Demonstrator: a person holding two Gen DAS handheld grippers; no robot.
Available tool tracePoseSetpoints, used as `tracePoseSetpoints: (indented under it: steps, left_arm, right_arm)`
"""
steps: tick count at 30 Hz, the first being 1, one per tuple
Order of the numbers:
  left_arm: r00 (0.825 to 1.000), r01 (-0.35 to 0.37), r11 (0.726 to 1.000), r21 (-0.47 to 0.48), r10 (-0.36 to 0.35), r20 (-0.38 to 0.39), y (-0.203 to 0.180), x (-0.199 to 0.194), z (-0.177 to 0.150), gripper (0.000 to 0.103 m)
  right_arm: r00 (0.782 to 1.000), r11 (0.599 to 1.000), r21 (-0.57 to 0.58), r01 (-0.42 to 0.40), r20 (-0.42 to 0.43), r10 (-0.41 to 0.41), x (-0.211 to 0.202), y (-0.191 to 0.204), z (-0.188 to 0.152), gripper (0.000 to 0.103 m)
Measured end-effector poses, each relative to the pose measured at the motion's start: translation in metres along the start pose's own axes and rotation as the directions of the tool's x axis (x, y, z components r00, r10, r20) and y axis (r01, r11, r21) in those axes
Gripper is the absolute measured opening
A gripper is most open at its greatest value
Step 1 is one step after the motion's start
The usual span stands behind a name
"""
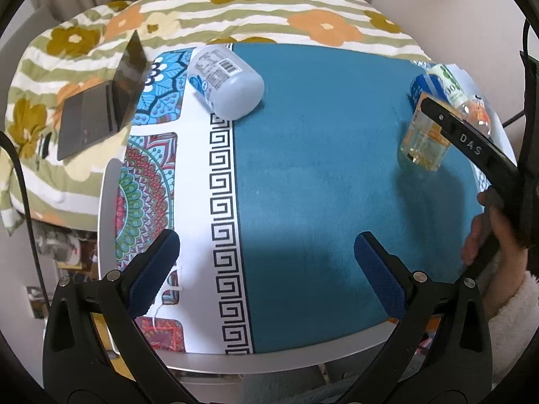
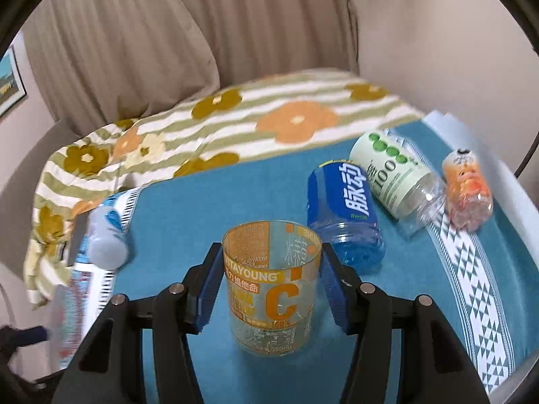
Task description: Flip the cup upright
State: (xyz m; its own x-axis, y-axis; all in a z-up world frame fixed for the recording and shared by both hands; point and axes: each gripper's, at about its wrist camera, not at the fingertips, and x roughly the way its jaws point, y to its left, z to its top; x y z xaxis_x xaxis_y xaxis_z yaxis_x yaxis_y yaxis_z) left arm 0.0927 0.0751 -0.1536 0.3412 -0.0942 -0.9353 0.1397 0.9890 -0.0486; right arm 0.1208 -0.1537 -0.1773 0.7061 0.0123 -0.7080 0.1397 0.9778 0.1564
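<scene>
A round table [image 1: 209, 367] covered by a teal cloth with patterned borders [image 1: 320, 155] lies under both tongs, with a floral striped quilt [image 2: 235, 124] beyond it. Far ahead-left of the left tongs [image 1: 266, 259], whose jaws stand wide with nothing between them, lies a pale grey plastic bottle on its side [image 1: 225, 80]. The right tongs [image 2: 271, 288] grip a clear cup with orange print [image 2: 271, 282], its open mouth upward, its base on or just above the cloth; the pads [image 2: 212, 289] press its sides. Just ahead-right of these tongs lie a blue-labelled bottle [image 2: 343, 208], a pale green-labelled bottle [image 2: 390, 175] and a small orange bottle [image 2: 466, 192].
</scene>
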Motion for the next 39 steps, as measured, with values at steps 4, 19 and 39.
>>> tracePoseSetpoints:
  steps: [4,19,39]
  left_arm:
    - [1.0,-0.016,1.0,0.003,0.016,-0.01,0.001,0.004,-0.006,0.103]
    - [1.0,0.02,1.0,-0.002,-0.02,0.001,-0.012,-0.001,-0.012,0.103]
    - [0.99,-0.017,0.998,-0.054,0.024,0.14,-0.047,-0.067,-0.008,0.103]
  right_arm:
    - [0.997,0.998,-0.055,0.033,0.073,-0.029,-0.005,0.008,-0.01,0.052]
    - [1.0,0.986,-0.168,0.016,-0.006,-0.018,-0.025,0.014,-0.035,0.055]
    - [0.994,0.983,-0.158,-0.092,-0.076,0.081,-0.088,-0.024,-0.004,0.102]
